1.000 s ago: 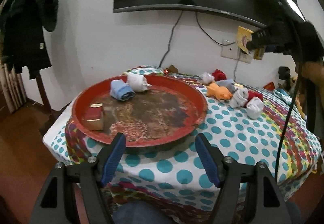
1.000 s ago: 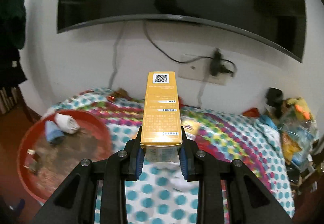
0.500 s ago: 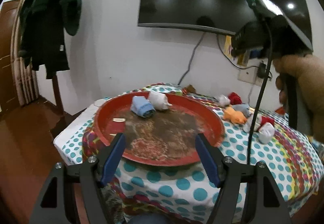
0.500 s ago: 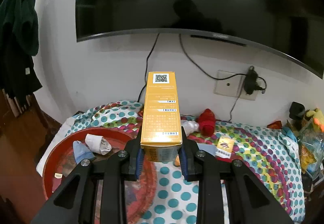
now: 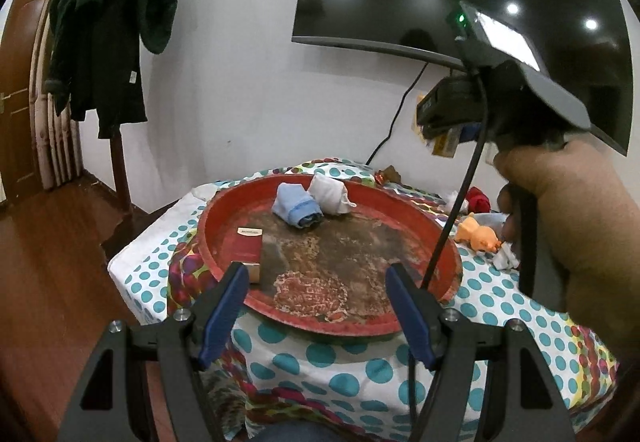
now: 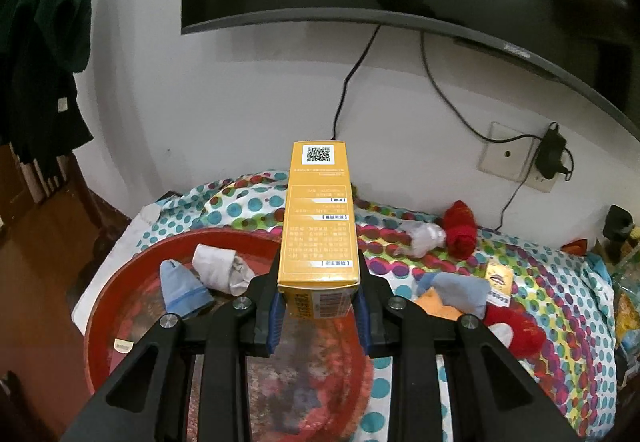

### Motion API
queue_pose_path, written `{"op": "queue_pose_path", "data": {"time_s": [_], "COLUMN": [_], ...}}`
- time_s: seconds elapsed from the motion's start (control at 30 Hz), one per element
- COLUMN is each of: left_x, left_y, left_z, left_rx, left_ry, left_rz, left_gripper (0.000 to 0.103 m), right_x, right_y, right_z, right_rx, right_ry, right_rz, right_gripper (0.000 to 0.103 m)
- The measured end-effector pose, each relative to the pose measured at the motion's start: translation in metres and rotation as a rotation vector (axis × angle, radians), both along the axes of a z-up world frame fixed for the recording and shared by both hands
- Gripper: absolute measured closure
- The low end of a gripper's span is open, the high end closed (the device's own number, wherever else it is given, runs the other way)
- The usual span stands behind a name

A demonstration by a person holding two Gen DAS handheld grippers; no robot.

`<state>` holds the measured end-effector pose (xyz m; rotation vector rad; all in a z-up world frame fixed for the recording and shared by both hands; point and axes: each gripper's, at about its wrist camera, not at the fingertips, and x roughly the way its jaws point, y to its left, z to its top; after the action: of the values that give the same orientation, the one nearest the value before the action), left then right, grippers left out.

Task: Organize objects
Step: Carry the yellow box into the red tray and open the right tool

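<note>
My right gripper (image 6: 319, 306) is shut on a tall yellow box (image 6: 319, 218) with a QR code, held above the round red tray (image 6: 104, 310). In the left wrist view that gripper's body shows in a hand (image 5: 560, 210) high at the right, over the tray's (image 5: 432, 218) far side. My left gripper (image 5: 316, 306) stands open and empty at the tray's near rim. In the tray lie a blue rolled sock (image 5: 296, 208), a white rolled sock (image 5: 330, 190) and a small red box (image 5: 249, 248).
On the dotted tablecloth (image 6: 540, 282) right of the tray lie a red sock (image 6: 460, 230), a white sock (image 6: 424, 236), a blue cloth (image 6: 460, 292), an orange toy (image 5: 478, 232) and a small gold packet (image 6: 498, 282). A wall television, cables and a socket are behind. Dark clothes hang at left.
My right gripper has carried the yellow box leftward, from over the tablecloth to above the red tray. The left gripper drifted a little to the left and rolled slightly, still open.
</note>
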<state>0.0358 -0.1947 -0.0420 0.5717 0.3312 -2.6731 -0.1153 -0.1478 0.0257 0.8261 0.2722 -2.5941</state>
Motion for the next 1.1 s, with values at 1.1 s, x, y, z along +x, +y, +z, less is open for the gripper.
{"op": "queue_pose_path", "data": {"time_s": [1.1], "left_x": [-0.019], "left_y": [-0.029], "left_z": [-0.020], "left_rx": [0.138], "left_ry": [-0.087], "left_rz": [0.008], "left_gripper": [0.030], "right_x": [-0.043], "right_y": [-0.056], "right_z": [-0.109], "right_rx": [0.142], "right_ry": [-0.256], "right_rz": [0.030], "right_gripper": [0.076]}}
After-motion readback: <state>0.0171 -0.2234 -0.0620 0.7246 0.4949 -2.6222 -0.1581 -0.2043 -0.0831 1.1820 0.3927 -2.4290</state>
